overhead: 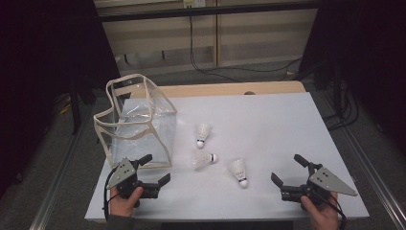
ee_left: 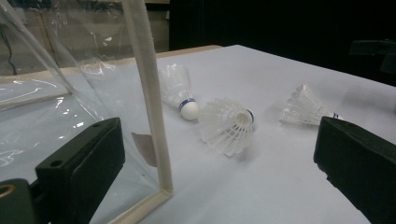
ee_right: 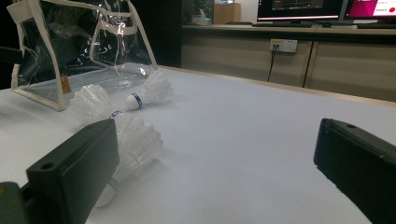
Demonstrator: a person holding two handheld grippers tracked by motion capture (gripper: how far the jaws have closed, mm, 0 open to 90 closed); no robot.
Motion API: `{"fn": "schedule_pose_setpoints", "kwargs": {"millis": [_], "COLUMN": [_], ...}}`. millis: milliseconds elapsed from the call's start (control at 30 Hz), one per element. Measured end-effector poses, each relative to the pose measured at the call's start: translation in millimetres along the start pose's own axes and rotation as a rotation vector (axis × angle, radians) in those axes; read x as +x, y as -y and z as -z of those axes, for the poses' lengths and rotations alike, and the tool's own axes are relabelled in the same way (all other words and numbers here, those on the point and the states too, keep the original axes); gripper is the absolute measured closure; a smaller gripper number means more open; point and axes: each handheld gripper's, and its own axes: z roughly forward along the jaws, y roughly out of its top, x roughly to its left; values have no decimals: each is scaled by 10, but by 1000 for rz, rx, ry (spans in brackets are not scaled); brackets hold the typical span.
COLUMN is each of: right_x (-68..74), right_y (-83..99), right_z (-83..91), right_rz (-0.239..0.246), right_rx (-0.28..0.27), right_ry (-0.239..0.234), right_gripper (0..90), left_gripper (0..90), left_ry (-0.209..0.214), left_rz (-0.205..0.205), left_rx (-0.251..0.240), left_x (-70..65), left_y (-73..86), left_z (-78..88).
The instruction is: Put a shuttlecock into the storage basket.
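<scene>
Three white feather shuttlecocks lie on the white table (overhead: pixel 273 120): one (overhead: pixel 202 134) nearest the bag, one (overhead: pixel 204 159) in the middle, one (overhead: pixel 238 171) toward the front right. A clear plastic bag (overhead: pixel 136 120) with cream trim stands upright at the left, its mouth facing up. My left gripper (overhead: pixel 155 168) rests open just in front of the bag's near corner, nothing between its jaws. In the left gripper view the bag's trim (ee_left: pixel 147 93) stands close ahead, with the shuttlecocks (ee_left: pixel 227 125) beyond it. My right gripper (overhead: pixel 287 167) is open at the front right, empty, with the nearest shuttlecock (ee_right: pixel 133 137) by its left jaw.
The table's wooden far edge (overhead: pixel 230 88) borders a floor strip with cables (overhead: pixel 239 69). Metal rails (overhead: pixel 368 163) run along both sides of the table. Cabinets and monitors (ee_right: pixel 299 9) stand beyond the far side. Bare tabletop stretches across the right half.
</scene>
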Motion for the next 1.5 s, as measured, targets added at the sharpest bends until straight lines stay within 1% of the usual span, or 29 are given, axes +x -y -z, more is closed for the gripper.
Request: {"fn": "schedule_pose_setpoints", "kwargs": {"millis": [100,133,200,267,300,433,533,800,933,1000,1100,1133,1200,1267,1300,1367,1433,1500], "right_x": [-5,-8,-12,-11,-9,-10,-13,-29,-32,-37,-37,-45,-47,-51,-51,-54,-57,-55], "right_y": [2,-1,-6,-13,-18,-25,-21,-35,-39,-40,-44,-49,-50,-53,-55,-57,-53,-50], "right_z": [1,2,8,9,11,0,-12,-22,-27,-25,-21,-25,-24,-26,-28,-29,-35,-37], "right_rz": [-4,-4,-5,-6,-4,-7,-9,-6,-8,-10,-16,-11,-12,-11,-11,-9,-10,-14], "right_rx": [-1,-2,-3,-7,-8,-11,-11,-12,-16,-16,-15,-20,-20,-20,-22,-21,-21,-13], "right_ry": [3,5,2,7,10,5,1,1,5,3,5,6,9,11,11,10,7,3], "right_gripper": [2,3,3,3,3,3,3,4,5,5,5,5,6,6,7,8,8,8], "left_gripper": [20,20,21,20,20,19,20,19,20,20,20,20,20,20,20,20,20,19], "left_ry": [3,1,0,10,14,9,11,24,14,18,22,27,27,29,24,21,19,16], "left_rz": [-3,-14,-16,-10,-16,-6,-13,-9,-15,-2,-1,-6,2,-9,-5,-15,-15,-7], "left_rx": [2,7,7,0,1,0,-4,7,13,9,11,18,17,28,26,31,36,43], "left_x": [-12,-17,-25,-52,-53,-68,-88,-155,-184,-204,-224,-244,-256,-284,-297,-308,-313,-333], "left_y": [-5,-8,-11,-16,-20,-33,-51,-90,-112,-126,-139,-150,-152,-163,-166,-174,-179,-184], "left_z": [-14,-16,-21,-32,-34,-45,-68,-141,-182,-207,-230,-254,-264,-293,-299,-315,-324,-355]}}
